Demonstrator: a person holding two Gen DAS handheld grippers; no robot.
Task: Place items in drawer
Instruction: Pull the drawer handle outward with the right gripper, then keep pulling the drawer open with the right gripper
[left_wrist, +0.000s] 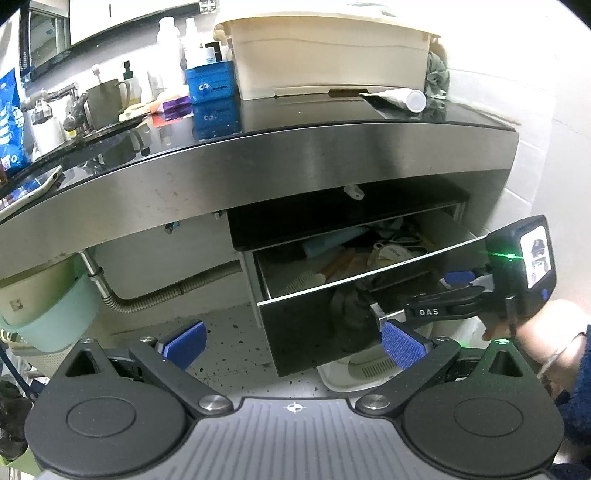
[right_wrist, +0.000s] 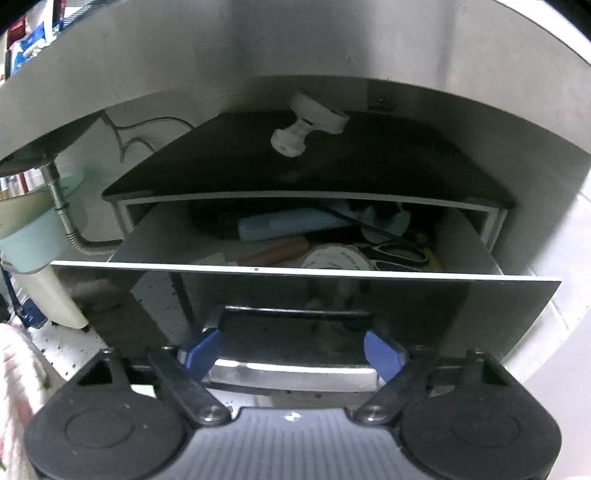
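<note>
The drawer (left_wrist: 354, 258) is seen pulled partly out beneath the steel counter edge (left_wrist: 258, 162); its glossy black front panel (right_wrist: 306, 295) is tilted toward the cameras, and it is already crowded with a pale blue case (right_wrist: 291, 225), a roll of tape (right_wrist: 338, 258), scissors (right_wrist: 399, 253) and an orange stick (right_wrist: 273, 251).

The right gripper (right_wrist: 295, 354) is held spread, its blue pads (right_wrist: 201, 354) flanking the metal handle (right_wrist: 291, 373) at the panel's lower edge; the pads do not appear to be pressed on it, so nothing is judged to be held.

The left gripper (left_wrist: 291, 343) is also spread and empty, kept low before the drawer.

No item for stowing is carried by either gripper; candidates such as the white tube (left_wrist: 402, 99) are left on the counter.

Several risks are judged from this: the handle may be missed or clipped if the fingers are closed off-centre, since the pads sit wide of it; the panel may be knocked by the right gripper's fingers, being so close; anything dropped in may be caught on the clutter, so the drawer could be jammed on closing; a white fitting (right_wrist: 306, 125) under the counter may be struck by a raised gripper.
</note>
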